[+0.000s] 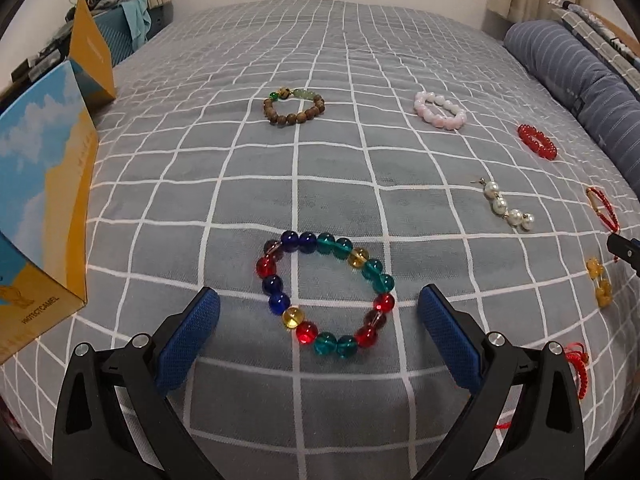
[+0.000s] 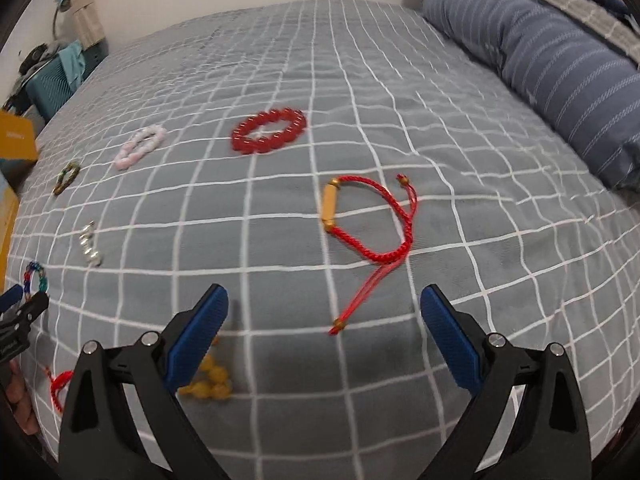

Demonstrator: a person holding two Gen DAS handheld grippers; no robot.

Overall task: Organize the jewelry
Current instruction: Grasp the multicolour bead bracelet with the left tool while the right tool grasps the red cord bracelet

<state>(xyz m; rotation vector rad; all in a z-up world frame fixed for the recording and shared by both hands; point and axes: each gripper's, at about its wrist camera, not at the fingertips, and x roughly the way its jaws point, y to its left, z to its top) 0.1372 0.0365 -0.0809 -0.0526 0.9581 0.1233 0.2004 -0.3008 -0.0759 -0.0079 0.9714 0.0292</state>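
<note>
Left wrist cam: my left gripper (image 1: 319, 300) is spread wide, holding nothing, jaws either side of the multicolor glass-bead bracelet (image 1: 325, 294) lying flat on the gray grid bedspread (image 1: 200, 168). Farther up: wooden-bead bracelet (image 1: 294, 107), pink bead bracelet (image 1: 440, 111), red bead bracelet (image 1: 537, 142), pearl earring (image 1: 505, 206) btwn them and me. Open yellow/blue box (image 1: 48, 184) at left edge.

Right wrist cam: right gripper (image 2: 324, 304) also released, empty, hovering near the red cord bracelet w/ gold tube (image 2: 366, 218), cord tails running down btwn the jaws. Yellow bead piece (image 2: 210, 378) partly hidden behind the left finger. Striped pillow (image 2: 560, 60) top right. Image a bit blurry.
</note>
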